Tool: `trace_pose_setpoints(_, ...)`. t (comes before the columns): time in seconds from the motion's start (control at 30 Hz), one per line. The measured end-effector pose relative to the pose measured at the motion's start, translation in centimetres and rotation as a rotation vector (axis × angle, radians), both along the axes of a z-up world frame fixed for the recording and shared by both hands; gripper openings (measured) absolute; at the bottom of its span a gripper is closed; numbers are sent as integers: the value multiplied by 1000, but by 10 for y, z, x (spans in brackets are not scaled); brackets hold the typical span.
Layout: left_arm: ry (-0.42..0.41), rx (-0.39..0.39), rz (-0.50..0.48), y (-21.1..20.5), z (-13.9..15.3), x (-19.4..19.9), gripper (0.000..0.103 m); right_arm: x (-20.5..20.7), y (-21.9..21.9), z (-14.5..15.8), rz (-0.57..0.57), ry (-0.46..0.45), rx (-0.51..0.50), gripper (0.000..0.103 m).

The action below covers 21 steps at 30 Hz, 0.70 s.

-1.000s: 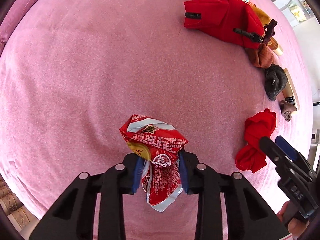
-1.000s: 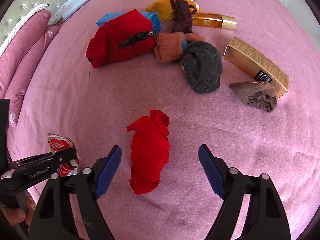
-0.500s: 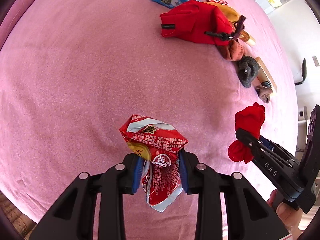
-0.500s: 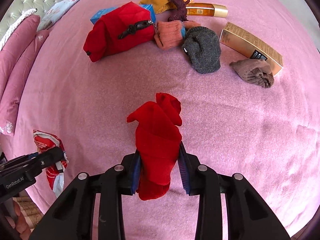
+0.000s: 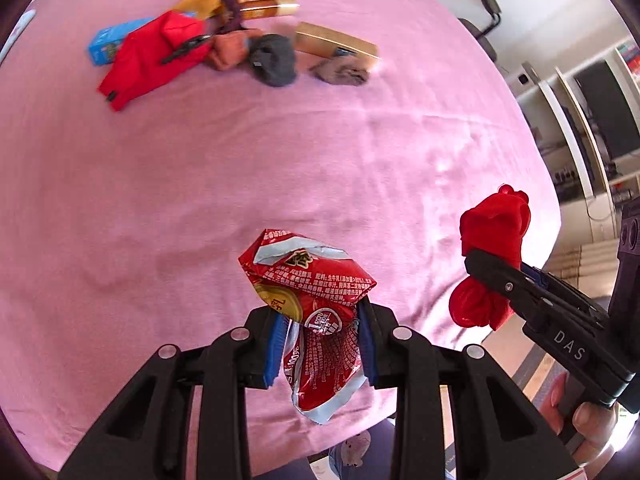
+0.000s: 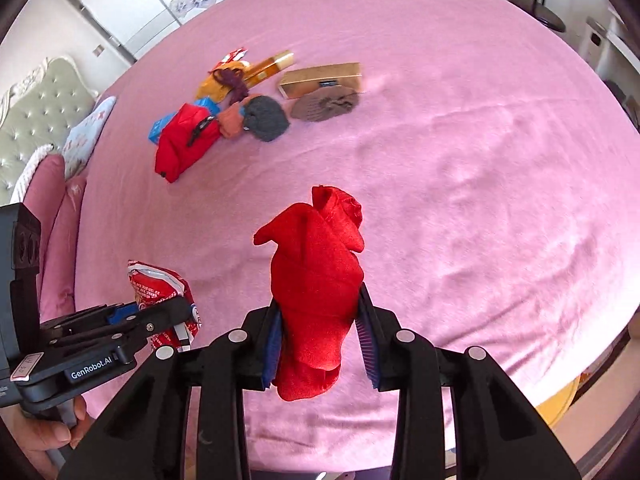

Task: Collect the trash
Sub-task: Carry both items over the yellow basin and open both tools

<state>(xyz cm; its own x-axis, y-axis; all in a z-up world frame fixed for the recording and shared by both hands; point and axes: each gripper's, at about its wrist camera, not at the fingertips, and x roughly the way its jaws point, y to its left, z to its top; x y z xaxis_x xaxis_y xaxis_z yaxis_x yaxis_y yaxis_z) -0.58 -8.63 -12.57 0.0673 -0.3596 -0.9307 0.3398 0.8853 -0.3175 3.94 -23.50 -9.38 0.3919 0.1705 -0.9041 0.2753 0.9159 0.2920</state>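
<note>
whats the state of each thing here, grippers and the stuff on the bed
left gripper: shut on red snack wrapper, crumpled, lifted
right gripper: shut on red sock, bunched, lifted
red pouch: lying on pink bedspread, zipped
gold box: lying flat
grey sock: balled up

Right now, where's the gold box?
The gold box lies far across the pink bed in the right wrist view, right of the clutter, with the brown sock against its near side.
</note>
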Motion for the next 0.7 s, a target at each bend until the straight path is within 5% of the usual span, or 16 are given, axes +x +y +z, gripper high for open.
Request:
trace_pose_setpoints(0.3,33,-37,-330,-170,4,-104,32,-143,-138,10,-256,40,-65,33)
trace_pose_setpoints(0.7,105,24,-695,-349,-44,-246,32,-308,-266,-19,-544,123,-30,34)
